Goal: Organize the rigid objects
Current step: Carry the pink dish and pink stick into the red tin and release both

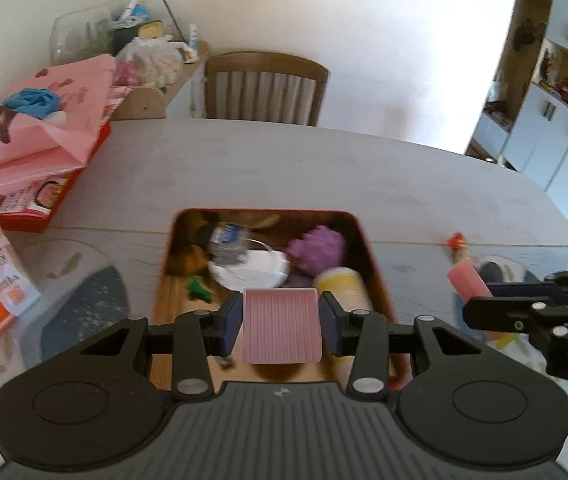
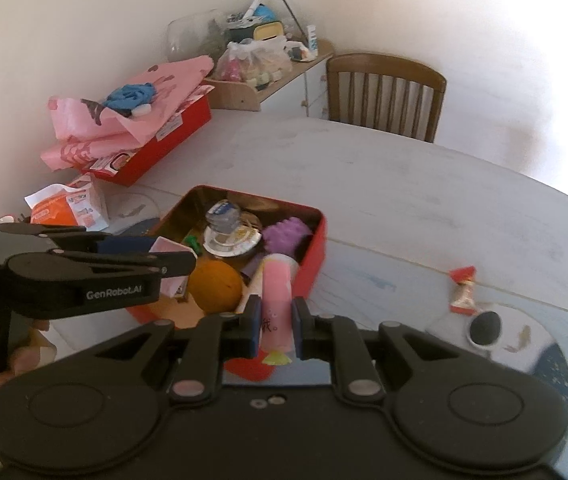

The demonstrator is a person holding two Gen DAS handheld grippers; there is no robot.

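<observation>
A red tin (image 1: pixel 381 280) stands on the table, filled with a purple spiky ball (image 1: pixel 316 251), a small bottle (image 1: pixel 227 242), a white lid (image 1: pixel 251 274), a green toy (image 1: pixel 199 290) and an orange ball (image 2: pixel 215 286). My left gripper (image 1: pixel 281 316) is shut on a pink ribbed box (image 1: pixel 281 330), hovering over the tin's near end. My right gripper (image 2: pixel 277 320) is shut on a pink tube (image 2: pixel 277 292) at the near right corner of the tin (image 2: pixel 316 256). In the left wrist view the pink tube (image 1: pixel 467 283) shows to the right of the tin.
A red candy wrapper (image 2: pixel 463 290) and a small dark round cup (image 2: pixel 484 328) lie right of the tin. A red box heaped with pink paper (image 2: pixel 143 132) and an orange packet (image 2: pixel 63 206) sit to the left. A wooden chair (image 2: pixel 384 92) stands at the far edge.
</observation>
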